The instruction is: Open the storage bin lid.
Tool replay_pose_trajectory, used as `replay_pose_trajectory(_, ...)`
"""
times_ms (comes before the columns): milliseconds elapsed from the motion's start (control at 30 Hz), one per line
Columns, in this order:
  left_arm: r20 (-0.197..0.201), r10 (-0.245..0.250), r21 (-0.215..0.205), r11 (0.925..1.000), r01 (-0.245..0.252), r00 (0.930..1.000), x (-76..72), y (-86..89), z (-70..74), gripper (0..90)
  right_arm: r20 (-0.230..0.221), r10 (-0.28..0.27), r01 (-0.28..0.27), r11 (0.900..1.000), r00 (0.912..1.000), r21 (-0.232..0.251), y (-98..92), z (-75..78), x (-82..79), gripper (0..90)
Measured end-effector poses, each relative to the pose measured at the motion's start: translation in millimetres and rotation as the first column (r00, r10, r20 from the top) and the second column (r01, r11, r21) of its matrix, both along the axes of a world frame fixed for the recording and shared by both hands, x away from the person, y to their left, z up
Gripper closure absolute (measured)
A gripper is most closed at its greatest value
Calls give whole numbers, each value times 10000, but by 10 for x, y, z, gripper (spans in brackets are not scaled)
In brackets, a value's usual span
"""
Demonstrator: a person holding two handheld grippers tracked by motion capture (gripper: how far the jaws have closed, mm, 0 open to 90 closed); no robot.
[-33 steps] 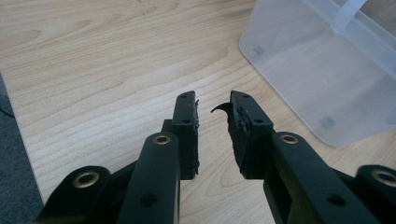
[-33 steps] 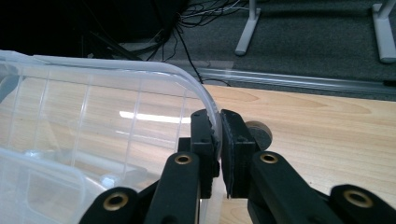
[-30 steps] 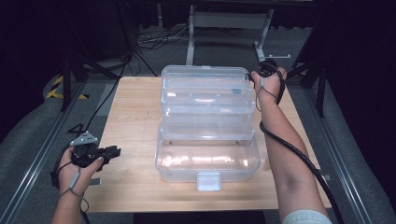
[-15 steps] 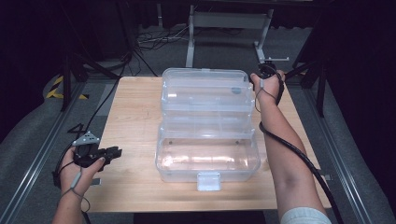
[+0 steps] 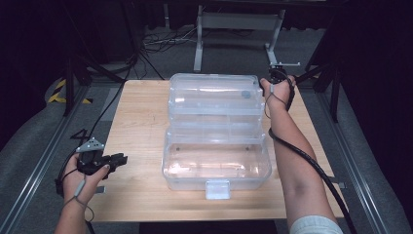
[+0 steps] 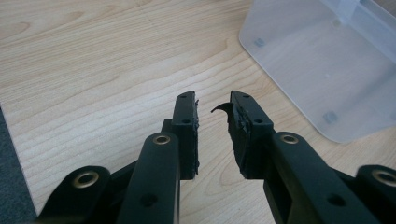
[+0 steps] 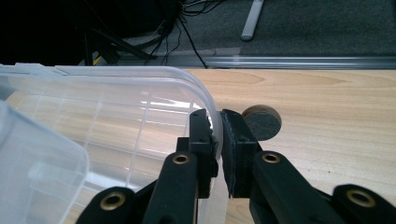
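right gripper view shows fingers (image 7: 219, 140) pinching the lid (image 7: 140, 107) rim.

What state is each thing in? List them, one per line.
Clear plastic storage box: open, empty.
Box lid: swung back, rim pinched.
Front latch: undone.
Right gripper: shut on the lid's rim.
Left gripper: open, holding nothing, over the table.
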State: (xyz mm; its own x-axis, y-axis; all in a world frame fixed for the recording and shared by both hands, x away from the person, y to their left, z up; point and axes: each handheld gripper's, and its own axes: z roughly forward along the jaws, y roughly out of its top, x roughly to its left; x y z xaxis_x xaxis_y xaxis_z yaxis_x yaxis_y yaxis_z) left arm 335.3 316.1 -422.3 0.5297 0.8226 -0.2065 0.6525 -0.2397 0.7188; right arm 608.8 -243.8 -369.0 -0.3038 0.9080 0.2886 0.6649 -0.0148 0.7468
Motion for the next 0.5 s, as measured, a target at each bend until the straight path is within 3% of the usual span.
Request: replay_pose_trajectory(500,-51,-37,14,10000,37,10000,6,-12,-8,730,-187,-46,46,10000,9998,-23,7,-75,22,830)
